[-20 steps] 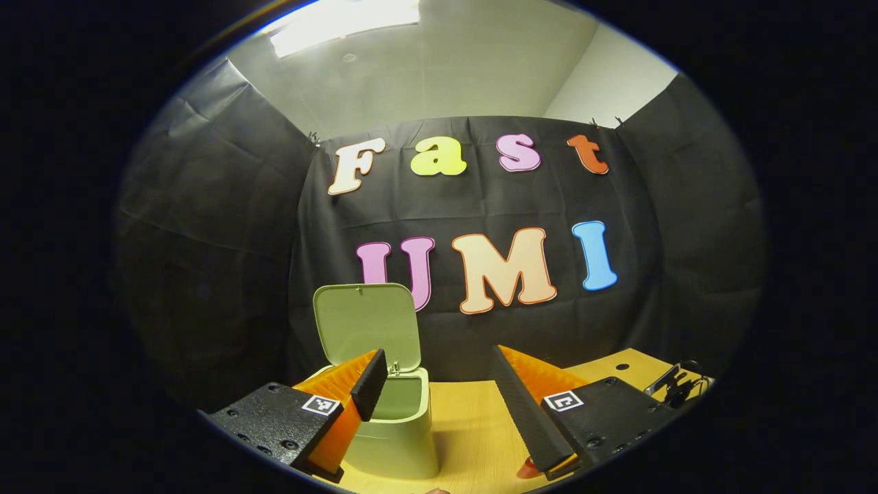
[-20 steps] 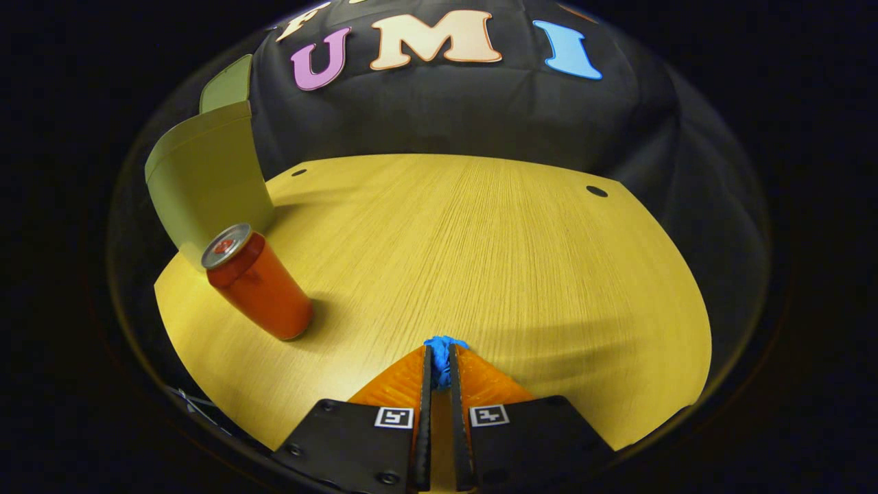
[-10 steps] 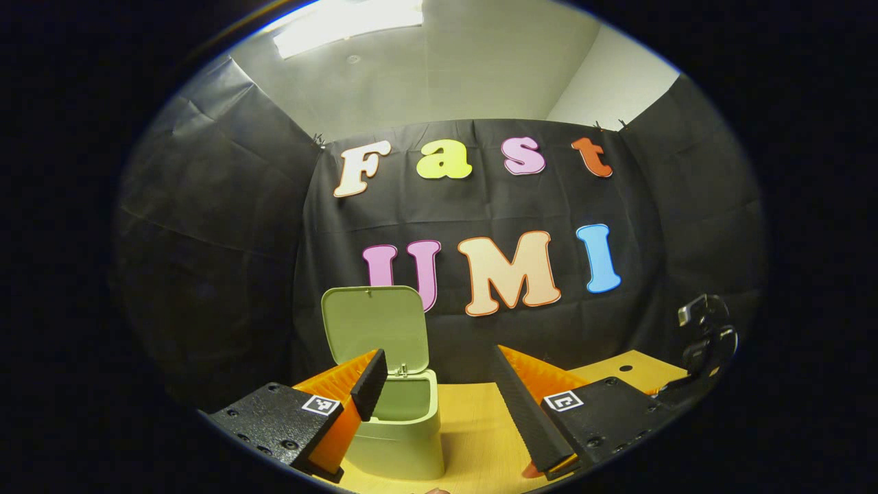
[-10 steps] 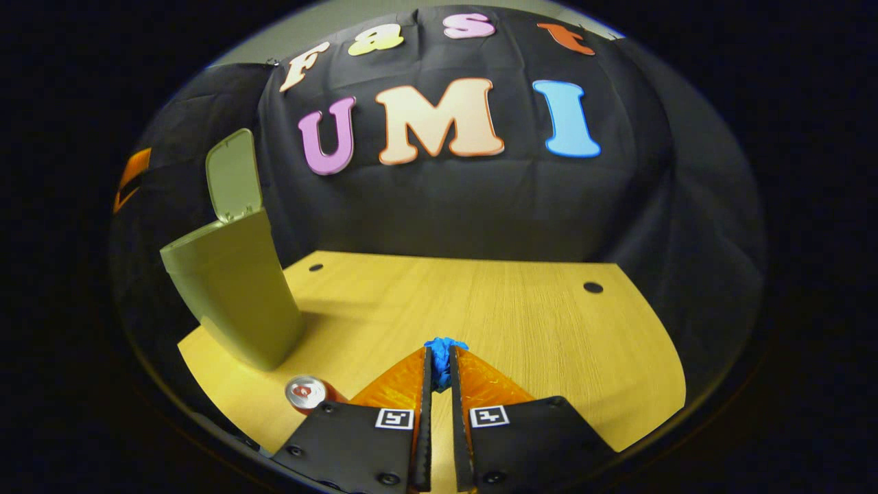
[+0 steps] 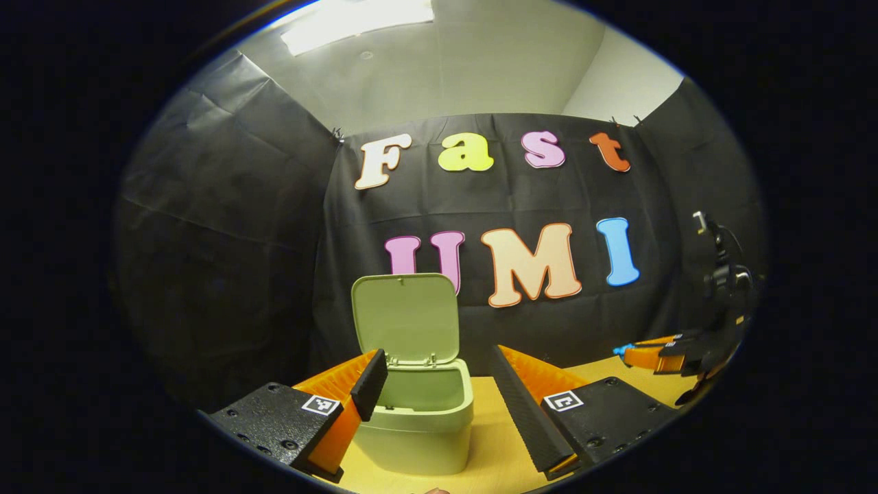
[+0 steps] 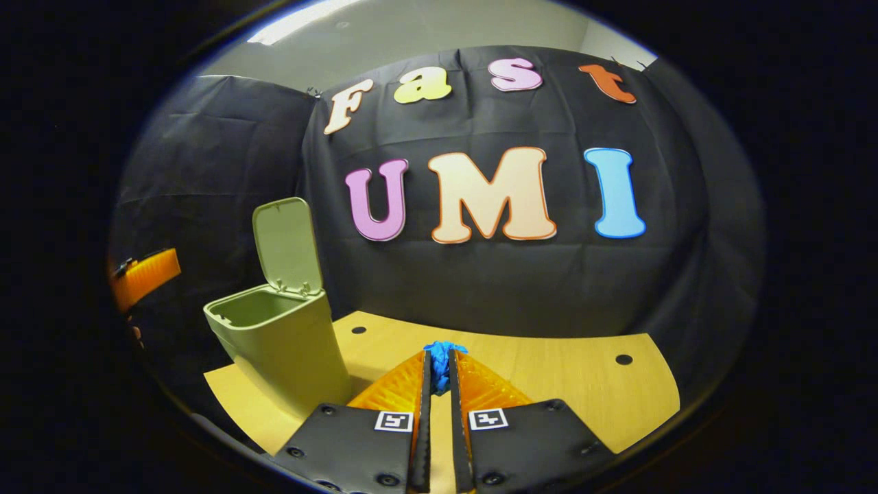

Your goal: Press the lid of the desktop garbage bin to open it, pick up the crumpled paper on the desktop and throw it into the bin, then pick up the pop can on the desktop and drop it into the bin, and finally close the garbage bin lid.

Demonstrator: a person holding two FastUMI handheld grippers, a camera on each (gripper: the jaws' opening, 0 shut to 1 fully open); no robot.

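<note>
The pale green bin (image 5: 422,429) stands on the wooden desk with its lid (image 5: 406,317) swung up and the inside bare. My left gripper (image 5: 439,381) hovers open just in front of it, its left finger overlapping the bin's rim. In the right gripper view the bin (image 6: 281,343) is to the left with its lid (image 6: 287,245) raised. My right gripper (image 6: 439,367) is shut on the blue crumpled paper (image 6: 441,360), held up above the desk and to the right of the bin. The left gripper view shows that right gripper (image 5: 648,353) at the far right, blue paper at its tips.
The wooden desk (image 6: 562,384) has small round holes near its back edge (image 6: 623,359). Black cloth walls close in the back and sides. In the right gripper view one finger of the left gripper (image 6: 144,274) shows at the far left.
My right gripper rose from the desk with the paper and tilted up, so the can dropped out of its view. The left gripper shifted slightly, bringing the bin closer to centre.
</note>
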